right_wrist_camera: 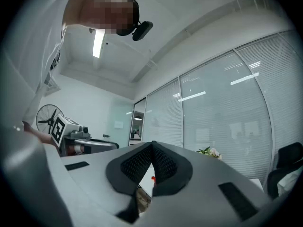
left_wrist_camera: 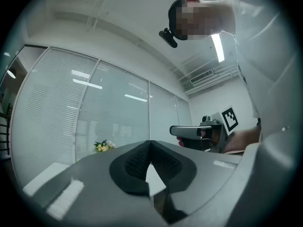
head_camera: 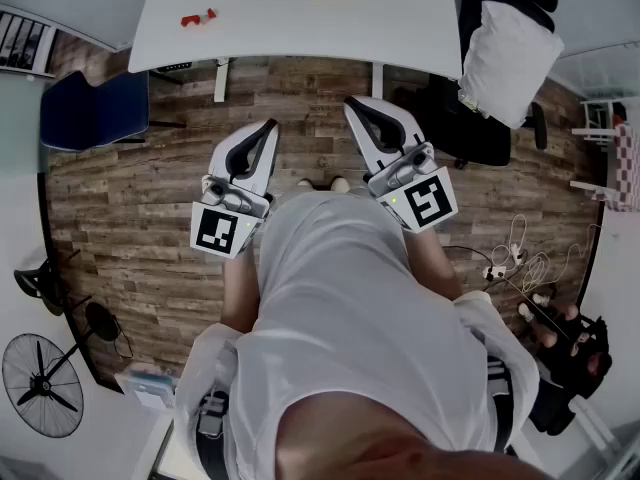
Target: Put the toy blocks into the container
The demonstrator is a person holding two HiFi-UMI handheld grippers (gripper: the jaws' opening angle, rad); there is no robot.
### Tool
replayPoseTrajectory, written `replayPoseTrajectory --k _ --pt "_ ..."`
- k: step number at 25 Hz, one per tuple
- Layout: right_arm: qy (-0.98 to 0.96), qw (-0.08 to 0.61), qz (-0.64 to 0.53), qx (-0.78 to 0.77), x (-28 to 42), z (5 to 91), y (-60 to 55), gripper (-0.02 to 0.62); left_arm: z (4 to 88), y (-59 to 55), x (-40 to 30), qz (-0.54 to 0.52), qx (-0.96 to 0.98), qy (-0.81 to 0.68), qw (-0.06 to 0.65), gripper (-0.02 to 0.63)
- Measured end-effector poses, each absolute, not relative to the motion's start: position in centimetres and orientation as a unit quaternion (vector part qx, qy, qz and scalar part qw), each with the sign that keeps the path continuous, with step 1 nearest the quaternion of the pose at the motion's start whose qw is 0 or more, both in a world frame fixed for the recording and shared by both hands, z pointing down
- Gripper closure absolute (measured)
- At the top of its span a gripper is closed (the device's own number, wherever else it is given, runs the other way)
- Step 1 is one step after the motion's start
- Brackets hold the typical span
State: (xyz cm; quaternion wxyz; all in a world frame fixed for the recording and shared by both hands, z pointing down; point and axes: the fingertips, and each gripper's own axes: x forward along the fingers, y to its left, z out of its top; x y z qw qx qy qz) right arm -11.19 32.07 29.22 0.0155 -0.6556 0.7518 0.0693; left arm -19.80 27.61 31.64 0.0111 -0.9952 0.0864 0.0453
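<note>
Carried left gripper (head_camera: 268,128) and right gripper (head_camera: 352,105) pinched closed, empty, short of table (head_camera: 300,23); likely needed stepping nearer, parting jaws before red block (head_camera: 197,17)

You are standing in an office, facing a long white table (head_camera: 300,18) on a wood-plank floor (head_camera: 130,218), with a blue chair (head_camera: 95,108) near its left end and a black office chair (head_camera: 470,118) near its right. Full-height glass walls (left_wrist_camera: 94,117) lined with closed slatted blinds run along one side, under a white ceiling with a strip light (left_wrist_camera: 218,47). A standing fan (head_camera: 42,386) sits by the wall to your left, and loose cables (head_camera: 520,258) trail over the floor at your right.
</note>
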Motion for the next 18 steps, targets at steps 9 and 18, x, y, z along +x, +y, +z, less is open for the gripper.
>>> replayPoseTrajectory --k 9,18 --pt "0.762 0.013 0.047 -0.646 -12.3 31.0 32.0 0.595 33.1 27.6 -21.6 0.044 -0.993 0.105 -0.001 0.607" --pt "0.756 -0.011 -0.005 -0.654 -13.4 35.0 28.9 0.594 35.6 25.3 -25.6 0.032 -0.992 0.121 -0.015 0.607"
